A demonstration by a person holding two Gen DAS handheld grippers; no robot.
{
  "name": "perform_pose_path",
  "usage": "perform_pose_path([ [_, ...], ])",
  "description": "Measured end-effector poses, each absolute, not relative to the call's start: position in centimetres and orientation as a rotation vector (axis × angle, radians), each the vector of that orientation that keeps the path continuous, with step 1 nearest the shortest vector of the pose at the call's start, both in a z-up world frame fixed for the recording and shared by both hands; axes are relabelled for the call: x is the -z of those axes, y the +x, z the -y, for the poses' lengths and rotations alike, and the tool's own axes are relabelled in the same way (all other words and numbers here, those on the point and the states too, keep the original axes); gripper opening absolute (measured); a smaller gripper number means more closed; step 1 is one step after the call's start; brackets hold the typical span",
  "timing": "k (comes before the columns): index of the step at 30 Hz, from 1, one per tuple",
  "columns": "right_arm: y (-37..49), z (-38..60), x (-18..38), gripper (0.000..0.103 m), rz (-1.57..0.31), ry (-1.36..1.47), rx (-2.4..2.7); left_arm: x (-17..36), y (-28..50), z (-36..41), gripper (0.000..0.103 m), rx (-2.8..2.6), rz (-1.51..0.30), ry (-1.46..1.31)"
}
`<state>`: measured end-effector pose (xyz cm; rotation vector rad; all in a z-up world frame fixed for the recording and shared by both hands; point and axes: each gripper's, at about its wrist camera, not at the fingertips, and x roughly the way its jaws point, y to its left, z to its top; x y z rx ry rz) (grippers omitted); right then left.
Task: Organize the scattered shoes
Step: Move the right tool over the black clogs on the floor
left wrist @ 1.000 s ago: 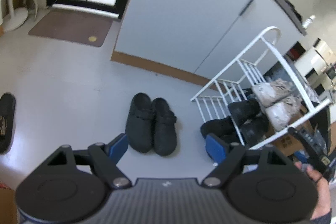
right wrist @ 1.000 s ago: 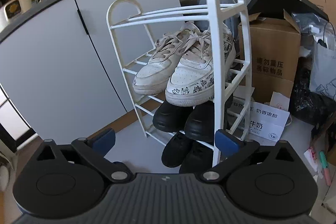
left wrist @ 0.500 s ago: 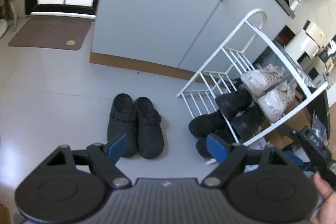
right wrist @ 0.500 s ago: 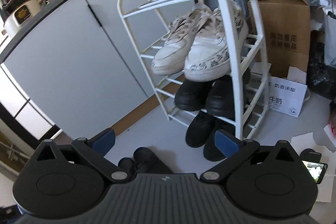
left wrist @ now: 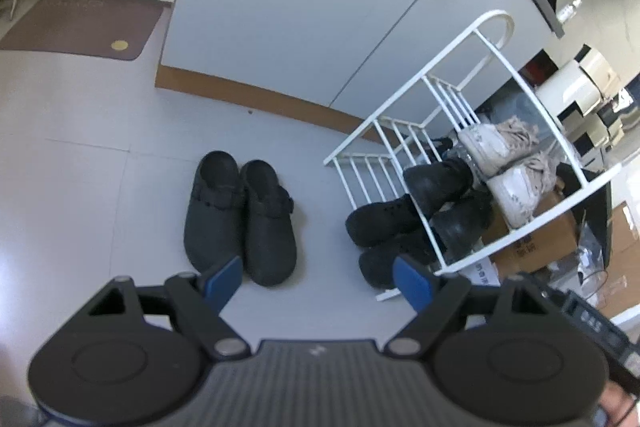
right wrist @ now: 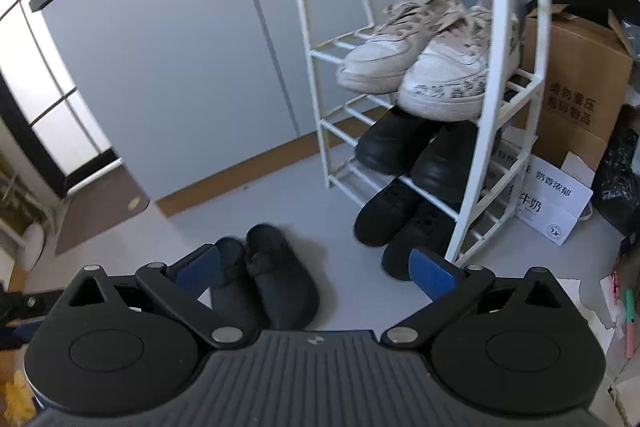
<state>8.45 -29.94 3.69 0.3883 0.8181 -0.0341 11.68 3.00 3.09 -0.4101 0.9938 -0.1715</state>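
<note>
- Rack (right wrist: 472, 163) already holds white sneakers (right wrist: 424, 67) and two black pairs
- Black clogs (left wrist: 240, 215) wait on the floor beside it
- Left gripper (left wrist: 316, 277) and right gripper (right wrist: 316, 267) hang spread, empty

Pale grey floor (left wrist: 80, 163), grey cabinet (left wrist: 304, 7), brown doormat (left wrist: 80, 27)

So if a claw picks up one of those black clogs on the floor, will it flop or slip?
The black clogs look moulded and thick-walled, so probably stiff rather than floppy. Their matte surface suggests decent grip. The open heel likely makes one hang toe-heavy and tilt if pinched at the rim.
</note>
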Motion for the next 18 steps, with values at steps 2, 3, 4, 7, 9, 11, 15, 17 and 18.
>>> perform_pose_path([
  [2, 7.7, 29.3, -4.8, 0.103, -0.807, 0.353, 0.032, -3.0, 11.3, -3.8, 0.086, 0.176, -1.001, -0.429],
  [3, 7.3, 29.1, -5.4, 0.103, -0.800, 0.339, 0.032, -2.9, 11.2, -4.1, 0.086, 0.177, -1.005, -0.435],
  [4, 7.0, 29.1, -5.7, 0.103, -0.796, 0.332, 0.036, -2.8, 11.1, -4.3, 0.086, 0.175, -1.014, -0.436],
  [7, 5.9, 29.5, -7.2, 0.103, -0.790, 0.309, 0.060, -2.3, 10.9, -4.9, 0.086, 0.163, -1.032, -0.430],
  [9, 5.7, 30.1, -7.9, 0.103, -0.787, 0.310, 0.075, -1.8, 10.9, -5.5, 0.086, 0.150, -1.048, -0.442],
  [11, 5.7, 30.9, -8.5, 0.103, -0.782, 0.320, 0.100, -1.5, 10.9, -6.1, 0.086, 0.146, -1.063, -0.456],
  [15, 5.9, 32.0, -9.3, 0.103, -0.772, 0.343, 0.122, -1.9, 11.1, -6.6, 0.086, 0.131, -1.052, -0.464],
  [17, 6.3, 31.9, -9.0, 0.103, -0.786, 0.337, 0.108, -2.2, 11.3, -6.6, 0.086, 0.130, -1.046, -0.461],
  [18, 6.6, 31.6, -8.9, 0.103, -0.799, 0.327, 0.091, -2.2, 11.5, -6.4, 0.086, 0.133, -1.045, -0.447],
])
